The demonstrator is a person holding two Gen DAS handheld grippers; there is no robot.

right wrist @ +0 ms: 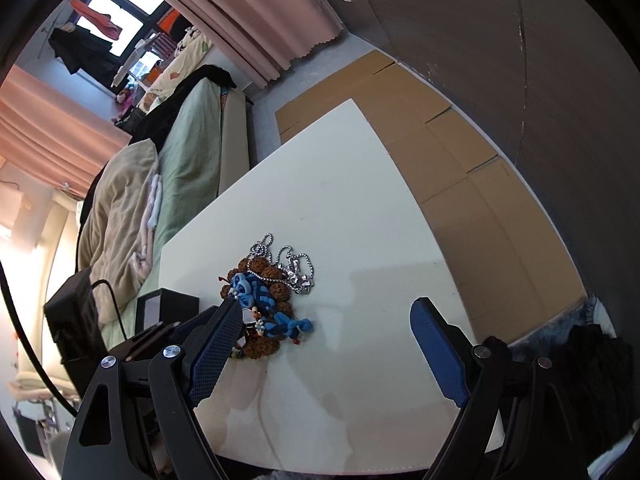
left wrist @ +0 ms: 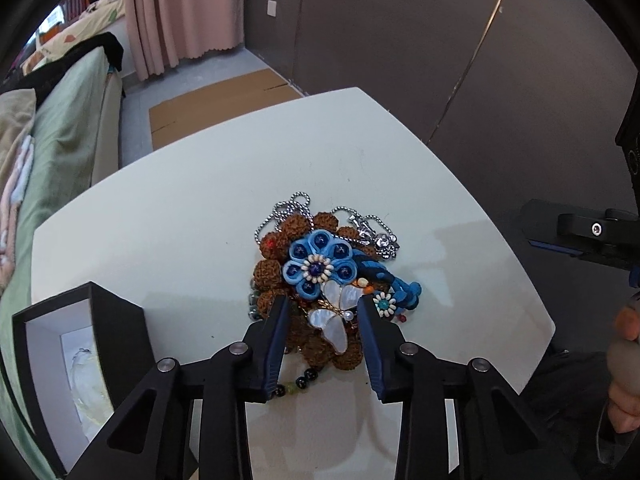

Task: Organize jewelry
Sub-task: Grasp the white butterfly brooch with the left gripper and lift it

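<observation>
Left wrist view. Far left of the left hand-held gripper (left wrist: 323, 308): a bed (left wrist: 60, 136) with green cover. Nearer, just left of its left finger: a black box (left wrist: 116, 328), open, white lining, something pale inside that cannot be made out. The box stands on the white table (left wrist: 192, 216).

Straight ahead, between and beyond the fingers: the jewelry pile (left wrist: 324, 276). On top, a blue flower piece (left wrist: 318, 266) with dark blue beads and a ring of small white beads. Under it, brown knobbly beads (left wrist: 276, 270). A white shell butterfly (left wrist: 334, 318) lies between the two fingertips. The left hand-held gripper stands partly spread, its tips either side of the butterfly; whether the pads touch it cannot be told. Behind the pile, a silver ball chain (left wrist: 296, 204). Right of the fingers, a blue cord (left wrist: 400, 284) and a small white-bead flower (left wrist: 384, 304).

Far right edge: part of the right hand-held gripper's body and the person's hand (left wrist: 624, 364).

Right wrist view. Left: bed and a beige blanket (right wrist: 120, 208). The right hand-held gripper (right wrist: 326, 306) is spread wide, holding nothing, above the table. The pile lies just ahead of its left finger, well apart from the right finger. Beyond the table to the right: flat cardboard (right wrist: 460, 160) on the floor.
</observation>
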